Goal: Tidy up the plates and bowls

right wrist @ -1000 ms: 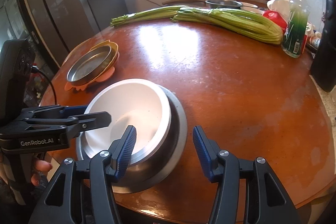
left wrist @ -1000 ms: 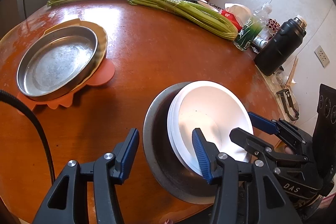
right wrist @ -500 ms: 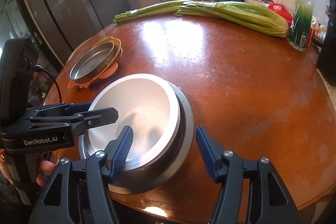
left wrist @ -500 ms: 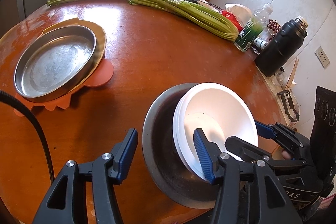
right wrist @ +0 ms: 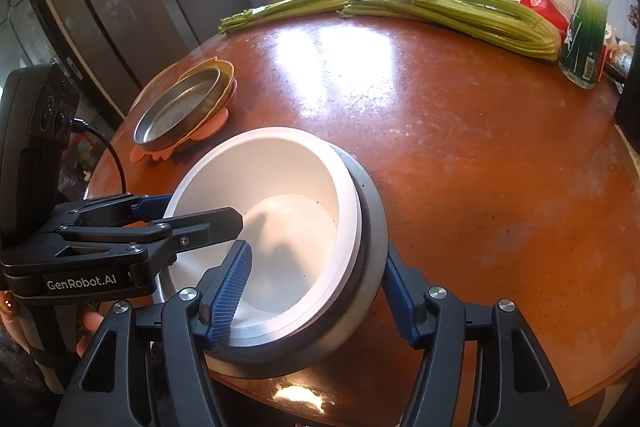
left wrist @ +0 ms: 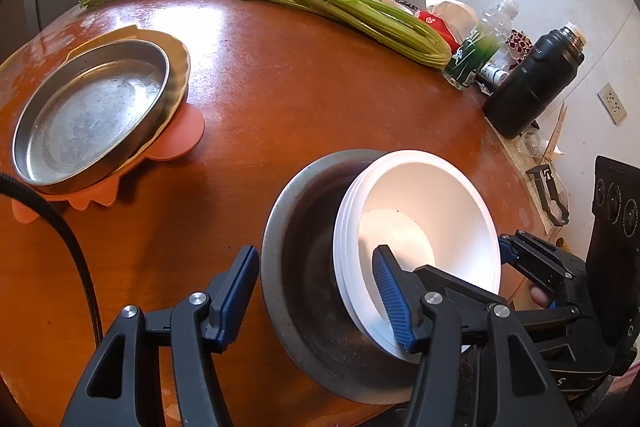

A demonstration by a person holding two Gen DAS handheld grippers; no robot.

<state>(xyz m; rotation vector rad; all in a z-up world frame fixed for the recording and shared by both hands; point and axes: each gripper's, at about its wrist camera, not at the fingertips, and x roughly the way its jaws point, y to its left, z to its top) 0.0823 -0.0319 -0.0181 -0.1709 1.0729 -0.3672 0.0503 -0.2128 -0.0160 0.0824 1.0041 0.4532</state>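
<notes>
Table (left wrist: pixel 304 115), round, is shown bearing a steel bowl (left wrist: pixel 304 267) near its edge, white bowls (left wrist: pixel 432 223) nested inside for stacking. Left gripper (left wrist: pixel 316 287) and right gripper (right wrist: pixel 316 291) fingers are opening, rims between them, presumably released.

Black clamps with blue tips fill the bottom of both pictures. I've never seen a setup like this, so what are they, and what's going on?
No robot here: a person holds a claw in each hand, each carrying a wide-angle camera looking along its fingers. One picture comes from the left claw, the other from the right claw. On the round wooden table sit stacked white bowls inside a metal bowl, a metal pan on an orange mat, celery, a bottle and a black flask. Each claw straddles the nested bowls' rims, one finger inside, one outside. Both are opening, so nothing is gripped.
</notes>
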